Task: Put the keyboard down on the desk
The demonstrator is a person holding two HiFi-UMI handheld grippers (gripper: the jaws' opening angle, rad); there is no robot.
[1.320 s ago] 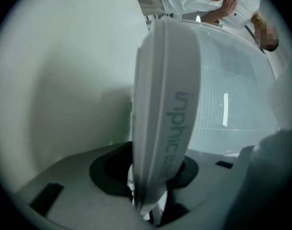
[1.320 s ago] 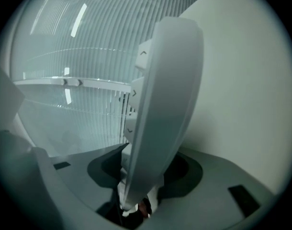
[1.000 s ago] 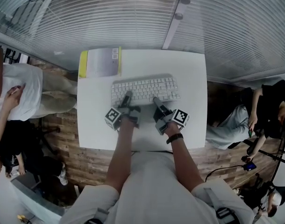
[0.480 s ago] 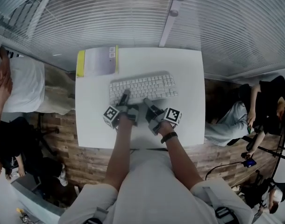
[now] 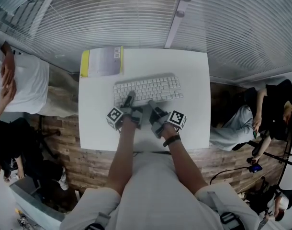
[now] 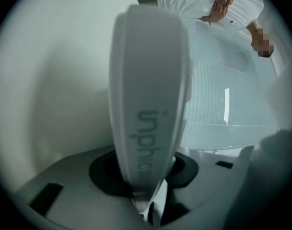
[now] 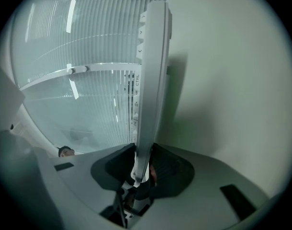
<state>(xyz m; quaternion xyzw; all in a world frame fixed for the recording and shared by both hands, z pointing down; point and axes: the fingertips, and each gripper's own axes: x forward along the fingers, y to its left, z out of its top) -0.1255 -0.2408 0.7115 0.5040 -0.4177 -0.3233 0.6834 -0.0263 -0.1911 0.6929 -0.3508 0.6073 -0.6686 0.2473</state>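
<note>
Head view: white keyboard (image 5: 148, 90) sits mid-worktop (image 5: 95, 123), a bit toward 12 o'clock, long side running 9 to 3. Cannot tell if it rests fully flat or its near edge is raised.

Left gripper (image 5: 129, 99) is at the keyboard's 6 o'clock edge, left of middle. In the left gripper view the jaws pinch that edge, which runs right into the slot between them. Grey lettering shows on the edge face.

Right gripper (image 5: 153, 104) is at the same 6 o'clock edge, near the middle, just beside the left one. In the right gripper view the keyboard stands edge-on between the jaws. The jaws are closing on it, pads very near both faces, firm clamp not clear.

Marker cubes: the left one (image 5: 115, 118) is at 7 o'clock of the keyboard, the right one (image 5: 177, 119) at 5 o'clock. Dark wristband (image 5: 173, 140) on the right wrist.

Yellow-spined booklet (image 5: 104, 62) lies flat at the worktop's 11 o'clock corner, apart from the keyboard.

Ribbed glass wall (image 5: 112, 13) is at 12 o'clock, plank floor (image 5: 60, 128) round the worktop. Bystander in white (image 5: 21, 85) at 9 o'clock, seated person in dark (image 5: 275, 104) at 3 o'clock.
</note>
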